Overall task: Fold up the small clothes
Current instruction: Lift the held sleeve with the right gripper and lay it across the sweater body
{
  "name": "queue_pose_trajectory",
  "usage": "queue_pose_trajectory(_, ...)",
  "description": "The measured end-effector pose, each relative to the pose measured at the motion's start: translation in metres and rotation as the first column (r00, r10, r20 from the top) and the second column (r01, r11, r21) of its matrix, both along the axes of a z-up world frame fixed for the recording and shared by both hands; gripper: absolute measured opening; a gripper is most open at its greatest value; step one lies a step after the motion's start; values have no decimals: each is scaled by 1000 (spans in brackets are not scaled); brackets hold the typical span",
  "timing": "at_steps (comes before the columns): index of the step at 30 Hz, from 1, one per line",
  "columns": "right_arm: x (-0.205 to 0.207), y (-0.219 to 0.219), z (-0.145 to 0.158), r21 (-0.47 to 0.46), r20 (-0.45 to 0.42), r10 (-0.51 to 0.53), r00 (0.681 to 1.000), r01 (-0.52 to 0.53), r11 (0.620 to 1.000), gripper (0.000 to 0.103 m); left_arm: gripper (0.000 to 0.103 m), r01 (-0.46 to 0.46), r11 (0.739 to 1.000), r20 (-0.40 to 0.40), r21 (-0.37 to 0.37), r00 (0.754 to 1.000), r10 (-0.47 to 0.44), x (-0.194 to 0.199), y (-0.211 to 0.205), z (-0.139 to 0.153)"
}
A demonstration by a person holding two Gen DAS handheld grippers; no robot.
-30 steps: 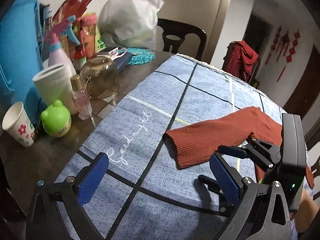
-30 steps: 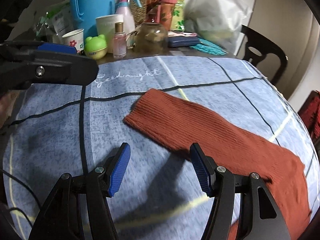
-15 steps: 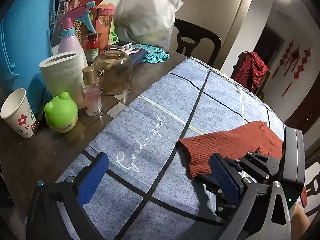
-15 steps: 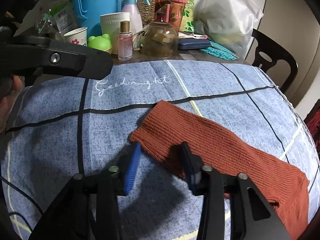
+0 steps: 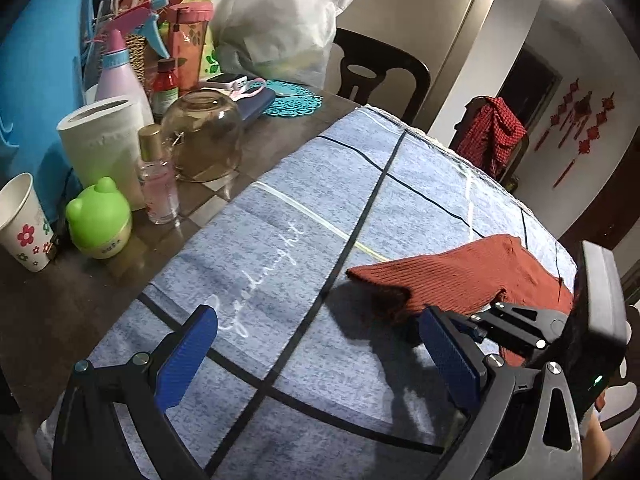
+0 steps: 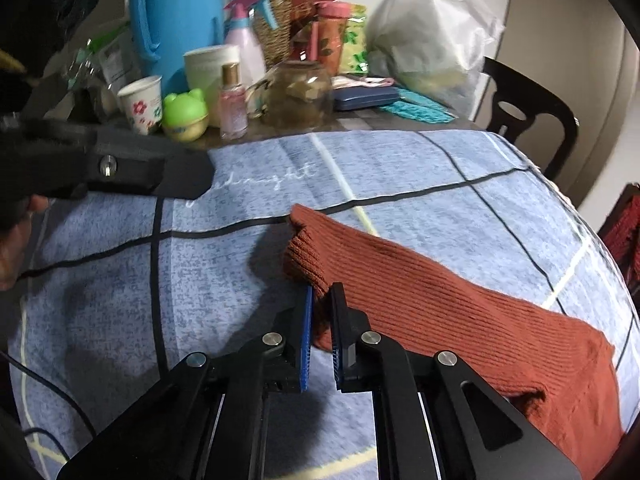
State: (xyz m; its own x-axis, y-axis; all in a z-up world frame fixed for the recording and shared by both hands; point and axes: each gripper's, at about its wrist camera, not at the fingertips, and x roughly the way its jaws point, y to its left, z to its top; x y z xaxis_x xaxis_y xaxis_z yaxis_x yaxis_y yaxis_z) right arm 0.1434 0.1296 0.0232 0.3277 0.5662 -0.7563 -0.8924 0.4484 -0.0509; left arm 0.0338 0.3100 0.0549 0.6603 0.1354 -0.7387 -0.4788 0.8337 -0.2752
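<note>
A rust-red ribbed knit garment [image 6: 420, 300] lies on the blue checked cloth [image 6: 140, 280]. Its sleeve end is pinched between the blue pads of my right gripper [image 6: 320, 320], which is shut on the cuff and holds it a little off the cloth. In the left wrist view the same sleeve [image 5: 448, 276] hangs raised with a shadow under it, and the right gripper's black body [image 5: 560, 328] shows at the right. My left gripper [image 5: 320, 352] stands wide open over the cloth, left of the sleeve, with nothing between its fingers.
Clutter lines the far table edge: a paper cup [image 5: 22, 224], green frog jar [image 5: 98, 220], small perfume bottle [image 5: 158, 178], glass jar [image 5: 204, 136], spray bottle [image 5: 120, 68], blue jug [image 6: 176, 20] and white bag [image 5: 280, 20]. A black chair [image 5: 376, 76] stands behind.
My right gripper went from open around the sleeve cuff to shut on it and lifted it slightly. The left gripper stayed open and shifted a little.
</note>
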Motion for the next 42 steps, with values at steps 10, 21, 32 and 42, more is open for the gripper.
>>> queue_pose_trajectory(10, 28, -48, 35, 141, -84, -140, 987, 151, 979, 8, 102, 87, 996, 13, 21, 996, -87, 29, -27, 3)
queue_pose_trajectory(21, 48, -99, 51, 199, -95, -263, 960, 277, 940, 8, 102, 214, 977, 14, 12, 977, -214, 82, -67, -3)
queue_pose_trajectory(32, 66, -156, 62, 263, -107, -416, 903, 430, 864, 8, 102, 239, 971, 22, -18, 971, -239, 121, -88, -4)
queue_pose_trajectory(42, 78, -196, 61, 282, -95, -533, 841, 536, 796, 8, 102, 243, 970, -4, 19, 970, -243, 155, -105, -10)
